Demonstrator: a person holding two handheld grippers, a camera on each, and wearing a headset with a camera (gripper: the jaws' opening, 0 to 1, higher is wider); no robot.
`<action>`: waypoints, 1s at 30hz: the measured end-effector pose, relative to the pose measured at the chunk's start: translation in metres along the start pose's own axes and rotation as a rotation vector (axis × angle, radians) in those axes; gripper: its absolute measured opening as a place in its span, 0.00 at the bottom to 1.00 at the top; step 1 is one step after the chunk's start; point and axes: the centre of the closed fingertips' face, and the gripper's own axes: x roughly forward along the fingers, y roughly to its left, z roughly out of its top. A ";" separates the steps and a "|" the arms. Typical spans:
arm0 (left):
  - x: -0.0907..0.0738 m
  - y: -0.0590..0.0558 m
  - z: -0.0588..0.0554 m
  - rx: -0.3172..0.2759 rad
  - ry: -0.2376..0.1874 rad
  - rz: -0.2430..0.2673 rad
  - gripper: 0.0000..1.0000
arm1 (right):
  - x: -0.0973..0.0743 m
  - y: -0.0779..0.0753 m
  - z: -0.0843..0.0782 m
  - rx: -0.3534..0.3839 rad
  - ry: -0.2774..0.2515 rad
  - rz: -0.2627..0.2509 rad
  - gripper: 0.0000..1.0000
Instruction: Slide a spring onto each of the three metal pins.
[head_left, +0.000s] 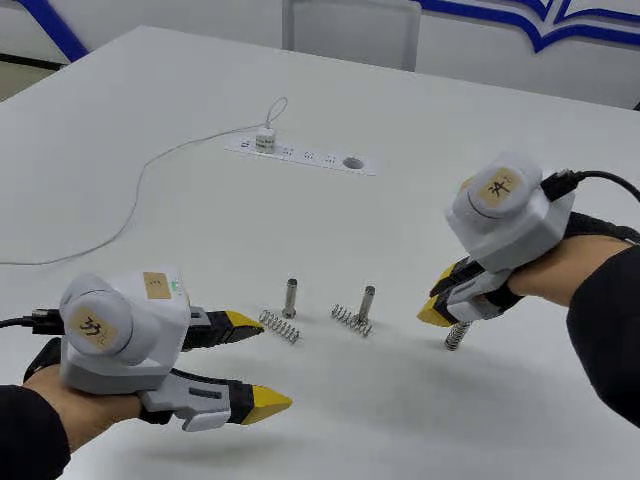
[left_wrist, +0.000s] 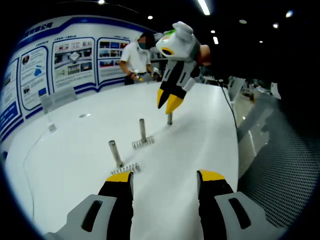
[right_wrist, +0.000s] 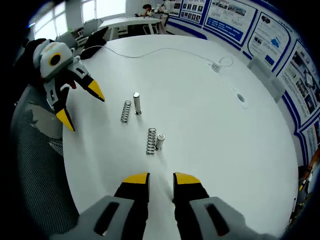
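White desk (head_left: 200, 220) is carrying the parts. The middle pin (head_left: 366, 300) is standing upright, with the first spring (head_left: 351, 320) lying flat just beside its base. Toward the left gripper (head_left: 268, 362) from the middle pin, the second pin (head_left: 290, 297) is standing upright, the second spring (head_left: 279, 326) lying beside it. On the middle pin's other side, the third spring (head_left: 457, 335) is standing upright under the right gripper (head_left: 432, 315), which is showing a narrow gap and holding nothing. The left gripper is hovering wide apart, holding nothing.

Shiny metal pins (head_left: 290, 296), matt table (head_left: 420, 230)
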 end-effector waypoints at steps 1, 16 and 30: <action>0.000 0.000 0.000 0.000 -0.002 0.001 0.52 | 0.008 0.004 0.003 0.003 -0.012 0.010 0.20; 0.000 0.003 0.000 -0.008 -0.001 0.012 0.51 | 0.060 0.013 0.011 0.118 -0.052 0.045 0.17; 0.001 0.005 -0.002 -0.011 0.003 0.017 0.51 | 0.073 0.015 0.008 0.156 -0.030 0.064 0.12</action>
